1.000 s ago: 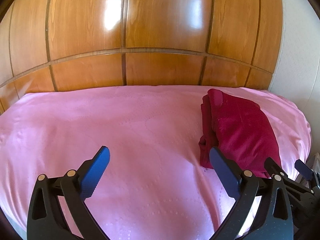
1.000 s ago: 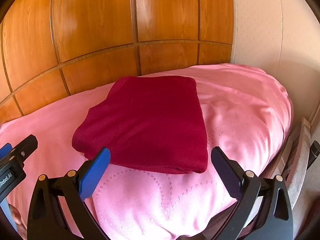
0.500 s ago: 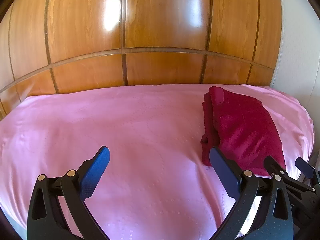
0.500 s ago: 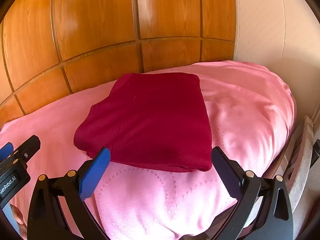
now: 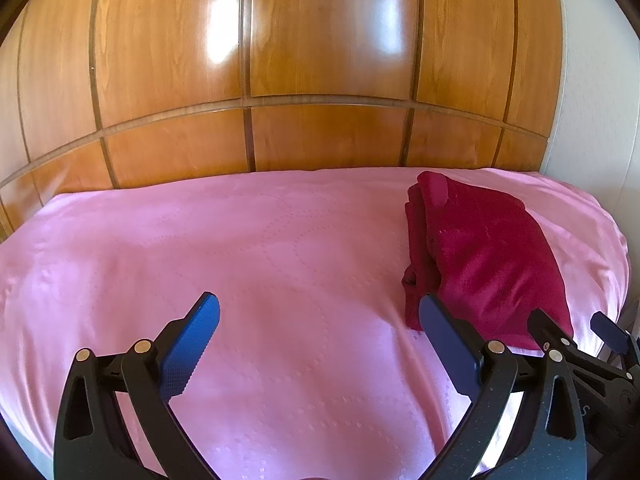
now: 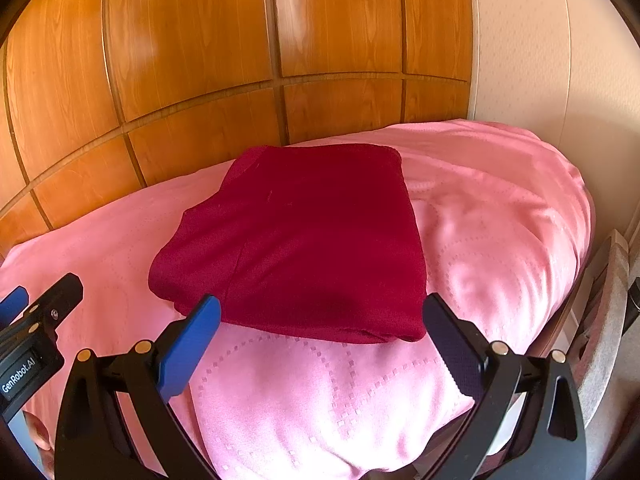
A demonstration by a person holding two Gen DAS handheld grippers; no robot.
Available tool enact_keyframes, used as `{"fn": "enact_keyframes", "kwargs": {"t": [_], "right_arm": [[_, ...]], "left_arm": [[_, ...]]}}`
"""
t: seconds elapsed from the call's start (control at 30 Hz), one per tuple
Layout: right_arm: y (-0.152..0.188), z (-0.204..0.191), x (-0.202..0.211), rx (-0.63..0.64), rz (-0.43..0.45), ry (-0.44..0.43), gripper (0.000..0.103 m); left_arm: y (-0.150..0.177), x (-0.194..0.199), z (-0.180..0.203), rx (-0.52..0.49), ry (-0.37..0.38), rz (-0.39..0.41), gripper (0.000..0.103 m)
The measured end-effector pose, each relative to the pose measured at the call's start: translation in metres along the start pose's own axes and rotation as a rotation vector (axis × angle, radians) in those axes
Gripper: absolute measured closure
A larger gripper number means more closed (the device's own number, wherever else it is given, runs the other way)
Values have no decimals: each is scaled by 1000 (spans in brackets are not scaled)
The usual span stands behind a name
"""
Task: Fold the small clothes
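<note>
A dark red garment [image 6: 304,236] lies folded into a compact rectangle on the pink bedspread [image 6: 500,208], near the bed's right end. In the left wrist view the same red garment [image 5: 484,252] sits to the right, its stacked layers facing left. My right gripper [image 6: 320,320] hovers open just in front of the garment's near edge, nothing between its blue pads. My left gripper [image 5: 318,316] is open over bare bedspread [image 5: 240,248], left of the garment. The right gripper [image 5: 576,336] shows at the left view's lower right; the left gripper [image 6: 36,312] shows at the right view's left edge.
A glossy wooden panelled wall [image 5: 320,80] runs along the far side of the bed. A pale wall [image 6: 552,60] stands at the right. A chair or frame edge [image 6: 612,292] sits beyond the bed's right side. A fingertip [image 6: 38,432] shows bottom left.
Both grippers have drawn back and lifted slightly from the garment, which lies still. Both stay open.
</note>
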State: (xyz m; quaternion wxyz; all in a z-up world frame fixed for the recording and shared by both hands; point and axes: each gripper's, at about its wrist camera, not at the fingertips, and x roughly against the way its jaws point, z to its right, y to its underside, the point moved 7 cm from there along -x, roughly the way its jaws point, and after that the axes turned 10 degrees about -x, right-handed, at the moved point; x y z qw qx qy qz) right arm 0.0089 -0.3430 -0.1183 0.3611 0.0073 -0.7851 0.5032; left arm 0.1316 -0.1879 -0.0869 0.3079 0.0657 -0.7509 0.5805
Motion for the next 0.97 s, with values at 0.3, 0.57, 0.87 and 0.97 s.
{"fn": "enact_keyframes", "kwargs": {"t": [0.3,0.57,0.87,0.97], "right_arm": [[1,-1,1,3,5,-2,3],[3,-2,-1,9,2,-5,3],[-15,5,0,-6,12,-47,2],[-41,27,-7,-55,36,-27,2]], "left_arm": [[0,-1,1,-6,-7,3,4],[2,-2,4,-9,3,-10,4],[10,-15,-1,16,4,-61,4],[17,-27,-5,25,0,-100,4]]}}
